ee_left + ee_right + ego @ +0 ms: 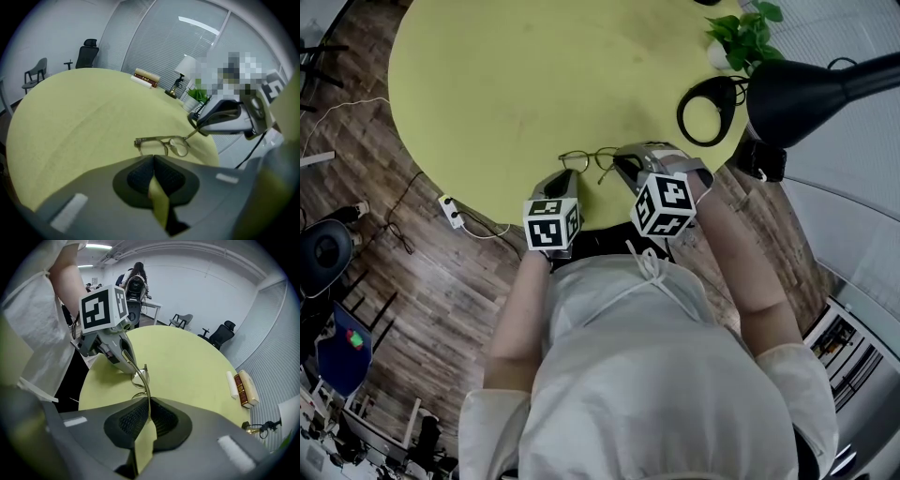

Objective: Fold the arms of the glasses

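A pair of thin-rimmed glasses (pixel 589 160) lies near the front edge of the round yellow-green table (pixel 506 84), lenses (pixel 161 146) facing the left gripper view. My right gripper (pixel 149 402) is shut on one thin metal arm (pixel 143 380) of the glasses, which runs up out of its jaws. From the left gripper view this gripper (pixel 224 120) holds the arm at the frame's right end. My left gripper (pixel 153 158) sits just short of the frame's left lens, jaws shut, and I see nothing between its pads. In the head view the left gripper (pixel 566 178) and right gripper (pixel 623 167) flank the glasses.
A black desk lamp (pixel 811 89) with a ring base (pixel 708 111) and a small plant (pixel 745 33) stand at the table's right. Books (pixel 243 387) and a small table lamp (pixel 185 70) sit at the far side. A power strip (pixel 452 211) lies on the wooden floor.
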`<state>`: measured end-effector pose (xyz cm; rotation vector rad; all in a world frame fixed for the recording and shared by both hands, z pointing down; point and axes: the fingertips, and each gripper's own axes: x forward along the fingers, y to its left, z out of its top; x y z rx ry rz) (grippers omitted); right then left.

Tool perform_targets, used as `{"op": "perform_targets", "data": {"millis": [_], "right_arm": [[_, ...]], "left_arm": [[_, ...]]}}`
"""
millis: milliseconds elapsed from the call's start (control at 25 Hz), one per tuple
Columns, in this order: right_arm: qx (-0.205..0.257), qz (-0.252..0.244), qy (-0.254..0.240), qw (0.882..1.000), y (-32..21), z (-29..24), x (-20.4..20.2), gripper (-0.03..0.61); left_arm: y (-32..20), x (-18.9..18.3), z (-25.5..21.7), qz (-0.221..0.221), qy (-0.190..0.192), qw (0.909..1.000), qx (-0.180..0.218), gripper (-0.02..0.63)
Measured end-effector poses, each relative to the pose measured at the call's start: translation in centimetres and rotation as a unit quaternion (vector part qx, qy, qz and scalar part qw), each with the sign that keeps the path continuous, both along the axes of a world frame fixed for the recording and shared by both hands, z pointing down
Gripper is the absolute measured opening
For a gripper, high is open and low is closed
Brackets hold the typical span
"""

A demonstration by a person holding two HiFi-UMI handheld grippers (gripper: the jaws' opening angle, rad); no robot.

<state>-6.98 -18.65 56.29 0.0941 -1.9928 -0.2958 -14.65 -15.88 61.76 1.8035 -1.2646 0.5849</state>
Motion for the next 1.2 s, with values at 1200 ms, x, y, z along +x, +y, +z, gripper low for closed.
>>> {"op": "perform_targets", "data": {"millis": [1200], "right_arm": [[-0.054,-0.004,0.018,0.998,-1.1,4.0,-4.4,0.015]], "left_arm": [[-0.7,0.0,0.2,0.016,0.004,0.9998,-0.015,0.006]]}}
